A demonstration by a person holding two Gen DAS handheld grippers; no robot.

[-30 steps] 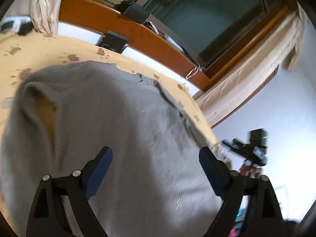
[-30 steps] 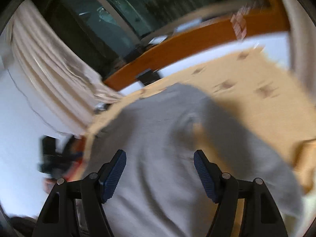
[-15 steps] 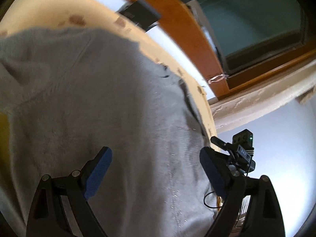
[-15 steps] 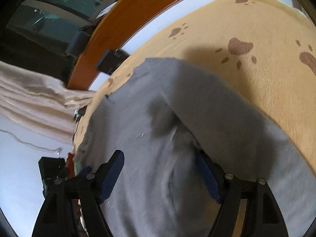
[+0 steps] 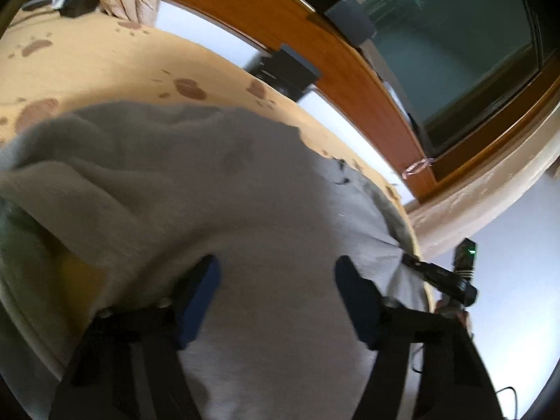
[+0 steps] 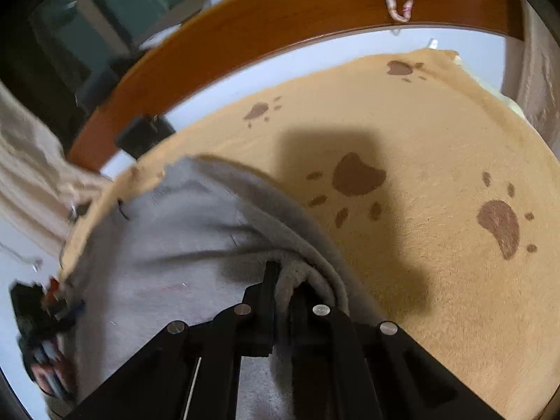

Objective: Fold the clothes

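We have the right tongs closed on a thick rolled edge of the soft grey fleece garment, and that pinch is what the coming move turns on. The held edge runs away from those tongs up and to the left, towards the far side of the tan plush blanket printed with brown paw marks. The body of the garment lies to the left of the right tongs; to their right there is only bare blanket. So any fold carried by the right hand would, we judge, travel leftwards across the cloth.

The left tongs stand open, their dark blue pads spread wide over the grey cloth, which passes between and beneath them. Whether the pads touch the cloth we cannot tell, as the view is blurred. A raised ridge of fabric lies just left of the left tongs, with the garment spreading forward from them towards the orange-brown wooden frame.

The garment lies rumpled and partly doubled on the blanket. How far the fold has come, the pictures do not settle.
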